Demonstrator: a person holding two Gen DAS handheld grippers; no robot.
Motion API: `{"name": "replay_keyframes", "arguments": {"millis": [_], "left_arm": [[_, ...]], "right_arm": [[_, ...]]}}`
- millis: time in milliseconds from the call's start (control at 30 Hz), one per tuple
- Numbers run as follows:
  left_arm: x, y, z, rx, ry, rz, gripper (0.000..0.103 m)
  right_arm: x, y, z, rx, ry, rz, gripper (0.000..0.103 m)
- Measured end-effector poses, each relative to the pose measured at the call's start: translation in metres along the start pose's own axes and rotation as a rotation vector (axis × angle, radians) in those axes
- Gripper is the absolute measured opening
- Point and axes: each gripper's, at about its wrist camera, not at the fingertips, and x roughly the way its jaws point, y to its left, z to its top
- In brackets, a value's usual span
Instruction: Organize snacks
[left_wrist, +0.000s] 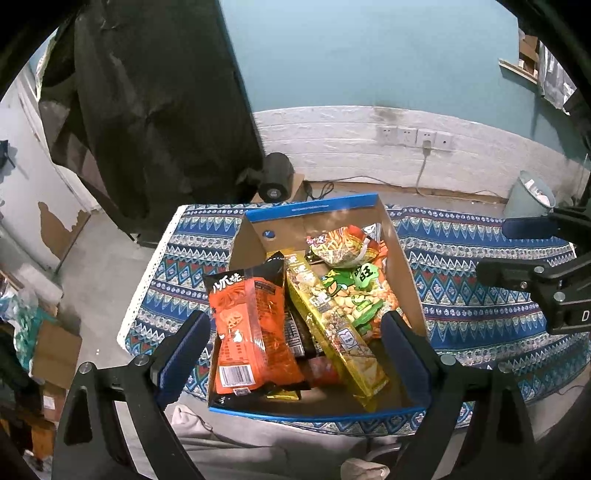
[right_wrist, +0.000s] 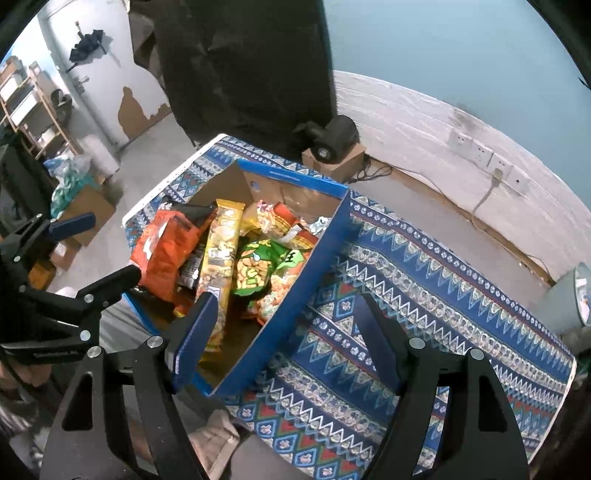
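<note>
- Snacks in bright foil and plastic packets fill an open cardboard box with blue outer walls (left_wrist: 325, 208), which sits on a table under a blue patterned cloth (left_wrist: 480, 266).
- From the left wrist view, we see our left gripper (left_wrist: 295, 332) spread wide and released, holding nothing, its blue-padded fingers (left_wrist: 181, 350) hanging on either side of the box's near half.
- Between those fingers an orange crinkled snack bag (left_wrist: 251, 332) leans against the box's left wall, its barcode end nearest us.
- Beside it a long yellow-gold packet of crackers (left_wrist: 332, 325) lies diagonally, just touching the orange bag near the top.
- A green packet of beans (left_wrist: 354, 291) lies to the right of the long packet, and a puffy red-and-yellow bag (left_wrist: 343, 245) rests on the heap toward the far wall.
- At the right edge our right gripper (left_wrist: 524, 251) shows, clear of the box.
- From the right wrist view, our right gripper (right_wrist: 284, 328) is likewise released and empty; its left finger (right_wrist: 195, 332) hangs over the box's near corner, the other over the cloth (right_wrist: 424, 280).
- Here the box (right_wrist: 295, 291) holds the orange bag (right_wrist: 166, 251), the long yellow packet (right_wrist: 221, 251) and the green packet (right_wrist: 258, 269) side by side.
- Our left gripper (right_wrist: 85, 247) appears at the left, beside the box, open.
- A pale bin (right_wrist: 569, 295) stands beyond the table's far right corner.
</note>
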Motion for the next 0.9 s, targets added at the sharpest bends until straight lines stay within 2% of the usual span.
{"name": "replay_keyframes", "arguments": {"millis": [900], "left_arm": [[-0.0032, -0.0039, -0.0021, 0.017, -0.008, 0.031, 0.094]], "right_arm": [[0.0026, -0.0001, -0.0014, -0.005, 0.005, -0.003, 0.077]]}}
